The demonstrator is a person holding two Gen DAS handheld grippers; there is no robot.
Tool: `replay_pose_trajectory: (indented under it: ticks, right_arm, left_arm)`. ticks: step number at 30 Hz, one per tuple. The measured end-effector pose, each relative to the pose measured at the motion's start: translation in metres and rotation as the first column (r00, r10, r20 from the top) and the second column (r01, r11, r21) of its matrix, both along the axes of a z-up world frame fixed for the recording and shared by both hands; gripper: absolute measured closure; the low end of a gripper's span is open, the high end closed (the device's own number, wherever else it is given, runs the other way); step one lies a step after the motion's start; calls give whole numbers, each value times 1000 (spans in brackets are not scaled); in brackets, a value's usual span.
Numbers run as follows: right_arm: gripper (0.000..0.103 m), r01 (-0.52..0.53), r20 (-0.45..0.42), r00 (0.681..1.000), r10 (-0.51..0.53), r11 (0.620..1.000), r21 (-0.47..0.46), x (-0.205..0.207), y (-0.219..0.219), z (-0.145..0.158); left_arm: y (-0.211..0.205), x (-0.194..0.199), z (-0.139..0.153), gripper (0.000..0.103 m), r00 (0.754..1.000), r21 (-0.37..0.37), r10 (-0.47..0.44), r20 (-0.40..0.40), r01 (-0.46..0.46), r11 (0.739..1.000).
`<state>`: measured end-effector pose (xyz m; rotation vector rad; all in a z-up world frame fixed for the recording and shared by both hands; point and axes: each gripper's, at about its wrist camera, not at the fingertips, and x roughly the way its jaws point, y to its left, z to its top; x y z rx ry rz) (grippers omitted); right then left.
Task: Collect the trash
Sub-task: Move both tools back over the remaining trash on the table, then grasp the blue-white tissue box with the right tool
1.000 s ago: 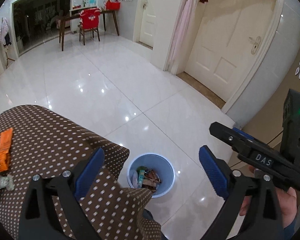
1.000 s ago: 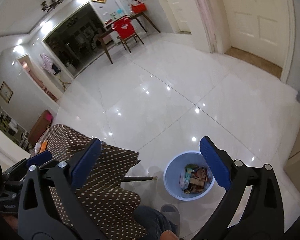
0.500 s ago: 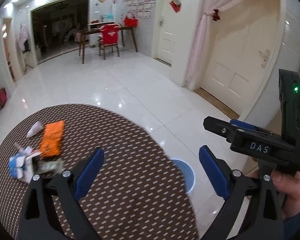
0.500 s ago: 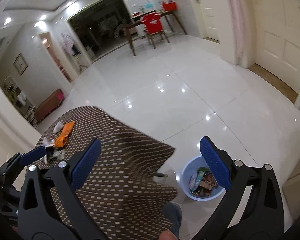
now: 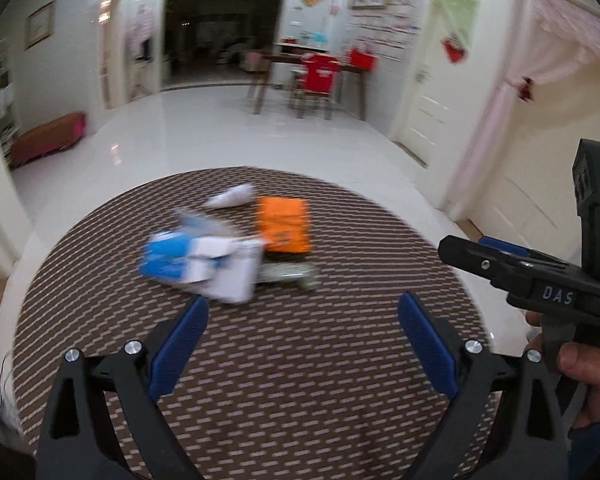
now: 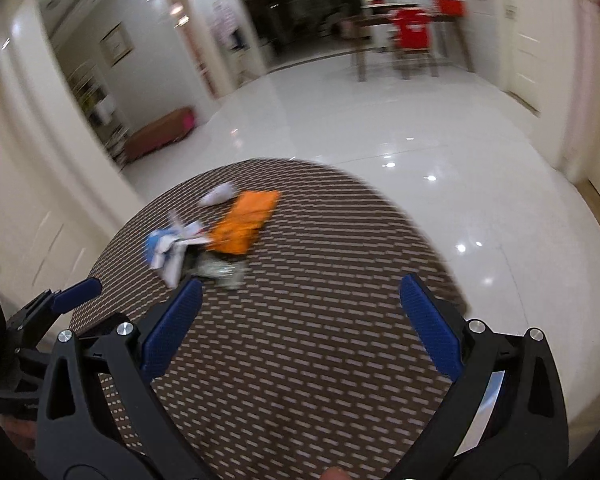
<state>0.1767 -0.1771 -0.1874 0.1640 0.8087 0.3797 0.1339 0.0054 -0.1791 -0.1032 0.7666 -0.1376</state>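
Both hand-held grippers gape wide (empty) above the round dotted tablecloth [image 5: 284, 360]; crumpled wrappers [image 5: 220, 256], seemingly paper.

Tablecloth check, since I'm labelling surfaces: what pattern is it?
The tablecloth is dark brown with small pale dots, motion-smeared into dashes; clearest in the left wrist view.

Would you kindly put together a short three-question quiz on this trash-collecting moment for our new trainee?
1. True or false: the left gripper holds the orange packet.
2. Which lies farthest from the grippers on the table? A) blue-and-white wrapper B) small white scrap C) orange packet.
3. Fill in: the right gripper is ____ (open/shut).

Key: 1 false, both grippers hang open above the cloth; 2 B; 3 open.
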Motion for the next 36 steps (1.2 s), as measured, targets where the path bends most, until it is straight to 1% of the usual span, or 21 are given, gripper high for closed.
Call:
replay_pose_trajectory:
  ticks: [1, 4, 8, 12, 16, 17, 18, 19, 20, 21, 22, 23, 24, 25, 29, 32, 36]
  right_arm:
    - [6, -47, -1, 999, 47, 999, -13, 6, 22, -1]
    - [6, -150, -7, 989, 150, 988, -47, 17, 68, -4]
    - [6, -285, -6, 958, 287, 949, -134, 31, 132, -11]
    - [6, -357, -21, 932, 362, 906, -228, 52, 183, -30]
    - [6, -398, -46, 914, 404, 866, -302, 65, 204, -52]
    - [8, -410, -54, 908, 416, 853, -322, 69, 209, -57]
    - [20, -426, -64, 900, 431, 840, -335, 71, 215, -62]
    - [28, -452, -76, 887, 455, 824, -340, 73, 221, -67]
    - [36, -483, -86, 871, 483, 816, -316, 74, 223, -70]
    - [44, -497, -84, 864, 496, 815, -299, 73, 223, -70]
    - [48, -497, -77, 863, 499, 815, -298, 71, 223, -69]
    - [61, -497, -68, 863, 500, 819, -286, 69, 221, -67]
    - [61, -498, -64, 864, 499, 830, -252, 67, 216, -64]
    - [61, -499, -65, 864, 499, 834, -238, 65, 212, -63]
    - [61, -510, -67, 859, 508, 838, -195, 54, 189, -64]
    - [61, -492, -57, 870, 489, 860, -137, 47, 168, -61]
    - [61, -441, -26, 897, 441, 897, -10, 37, 131, -48]
  left_arm:
    - [10, -2, -1, 9, 1000, -1, 24, -3, -24, 1000]
    - [48, -8, -8, 9, 995, 5, 101, -12, -101, 995]
    - [90, -12, -16, 9, 980, -3, 199, -31, -199, 980]
    - [116, -15, -22, 9, 962, -16, 267, -48, -268, 963]
    - [132, -10, -31, 9, 949, -17, 306, -71, -308, 951]
    - [135, -8, -33, 9, 947, -19, 313, -77, -315, 949]
    - [138, -5, -35, 9, 943, -21, 321, -84, -324, 946]
    - [139, -3, -36, 9, 942, -22, 324, -87, -327, 945]
    - [141, -1, -39, 9, 941, -22, 328, -89, -331, 943]
    - [142, 2, -40, 9, 939, -21, 331, -91, -334, 942]
    - [142, 6, -41, 9, 938, -19, 333, -95, -336, 942]
    - [141, 10, -42, 9, 938, -18, 334, -97, -337, 941]
    - [140, 13, -42, 9, 938, -18, 334, -99, -337, 941]
    - [138, 17, -43, 9, 939, -19, 328, -100, -332, 943]
    - [123, 27, -44, 9, 948, 2, 302, -103, -304, 953]
    - [111, 32, -45, 9, 952, 23, 288, -102, -287, 958]
    - [94, 36, -44, 9, 959, 30, 264, -100, -262, 965]
